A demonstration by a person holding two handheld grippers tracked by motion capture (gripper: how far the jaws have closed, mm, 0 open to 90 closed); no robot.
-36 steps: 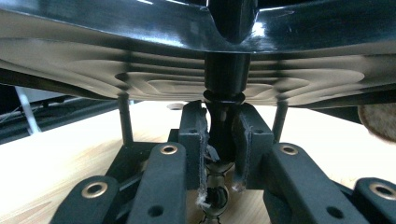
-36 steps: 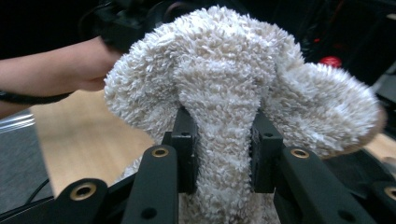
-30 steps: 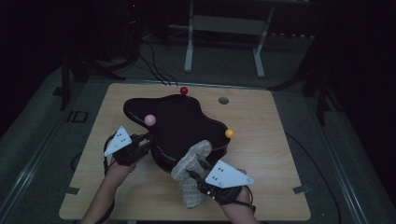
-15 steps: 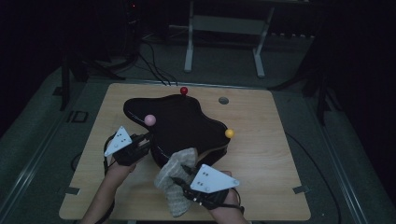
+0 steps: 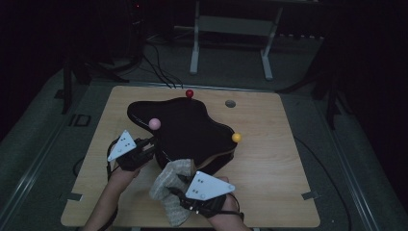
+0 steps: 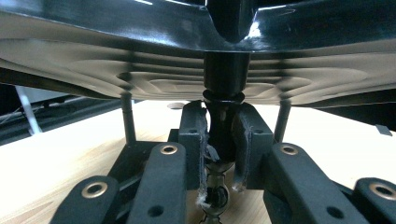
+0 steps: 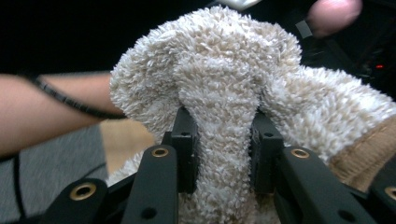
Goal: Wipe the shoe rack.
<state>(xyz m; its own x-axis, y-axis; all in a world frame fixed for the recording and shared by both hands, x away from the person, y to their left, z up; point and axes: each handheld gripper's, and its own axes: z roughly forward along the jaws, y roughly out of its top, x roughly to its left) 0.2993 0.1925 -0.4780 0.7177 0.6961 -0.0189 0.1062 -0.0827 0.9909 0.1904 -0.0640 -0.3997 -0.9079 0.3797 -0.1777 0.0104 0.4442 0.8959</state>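
A glossy black curvy-shaped piece [image 5: 190, 127] stands on thin legs on the wooden table [image 5: 279, 159], with a red ball [image 5: 189, 93], a pink ball [image 5: 154, 123] and a yellow ball [image 5: 236, 137] at its rim. My left gripper [image 5: 146, 148] is at its left edge; in the left gripper view its jaws [image 6: 219, 140] are shut on a black post [image 6: 223, 79] under the piece. My right gripper [image 5: 179, 185] is near the table's front edge, shut on a fluffy beige cloth [image 5: 166, 185]. The cloth [image 7: 219, 93] bulges between the pads.
A small grey disc [image 5: 230, 103] lies on the table behind the black piece. A metal stand [image 5: 231, 29] and cables are on the floor beyond the table. The person's left forearm [image 7: 51, 112] crosses the right gripper view.
My right gripper has carried the cloth leftward and toward the front edge, away from the black piece's front rim. The left gripper has stayed on the post.
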